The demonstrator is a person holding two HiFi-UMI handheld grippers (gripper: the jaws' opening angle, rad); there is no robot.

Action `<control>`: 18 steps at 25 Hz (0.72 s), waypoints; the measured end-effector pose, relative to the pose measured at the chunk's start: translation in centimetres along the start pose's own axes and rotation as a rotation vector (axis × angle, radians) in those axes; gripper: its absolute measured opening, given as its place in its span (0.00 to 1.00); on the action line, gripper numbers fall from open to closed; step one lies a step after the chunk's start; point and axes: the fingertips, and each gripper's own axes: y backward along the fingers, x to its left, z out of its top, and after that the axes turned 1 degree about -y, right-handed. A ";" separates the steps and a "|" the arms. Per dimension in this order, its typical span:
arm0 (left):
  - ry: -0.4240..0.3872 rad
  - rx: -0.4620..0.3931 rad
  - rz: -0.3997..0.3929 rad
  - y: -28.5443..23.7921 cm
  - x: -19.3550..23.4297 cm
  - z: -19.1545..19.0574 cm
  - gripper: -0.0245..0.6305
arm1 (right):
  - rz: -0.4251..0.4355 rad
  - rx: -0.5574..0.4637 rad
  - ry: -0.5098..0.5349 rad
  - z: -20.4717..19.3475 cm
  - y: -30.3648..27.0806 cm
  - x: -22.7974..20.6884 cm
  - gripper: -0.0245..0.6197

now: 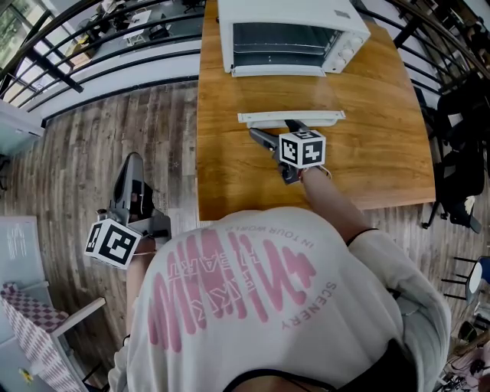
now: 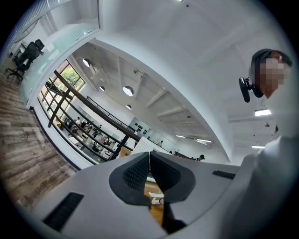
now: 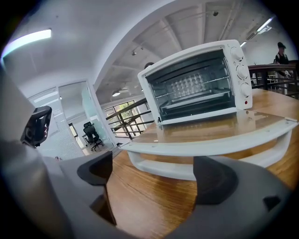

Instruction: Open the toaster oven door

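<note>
Head view, door handle (image 1: pixel 291 118) just beyond fingers (image 1: pixel 262 138)

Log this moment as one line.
oven door: open, folded down over table | right gripper: open, empty, at door handle | left gripper: shut, empty, off table

- Table (image 1: pixel 230 168): wood, glossy varnish, visible grain.
- Toaster oven (image 1: pixel 291 9): smooth white casing.
- Door (image 1: pixel 291 118): clear glossy glass.
- Floor (image 1: pixel 115 130): matt wood planks.
- Shirt (image 1: pixel 321 329): matt cloth.
</note>
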 end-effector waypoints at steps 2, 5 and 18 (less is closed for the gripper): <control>0.001 0.002 0.000 0.0 -0.1 -0.1 0.07 | 0.009 -0.003 -0.034 0.0 -0.1 0.1 0.89; 0.001 0.004 0.000 0.0 -0.1 -0.2 0.07 | 0.013 -0.007 -0.073 -0.2 -0.2 -0.1 0.89; -0.002 0.002 0.006 -0.2 0.0 0.0 0.07 | -0.016 -0.003 -0.151 0.2 -0.2 -0.4 0.89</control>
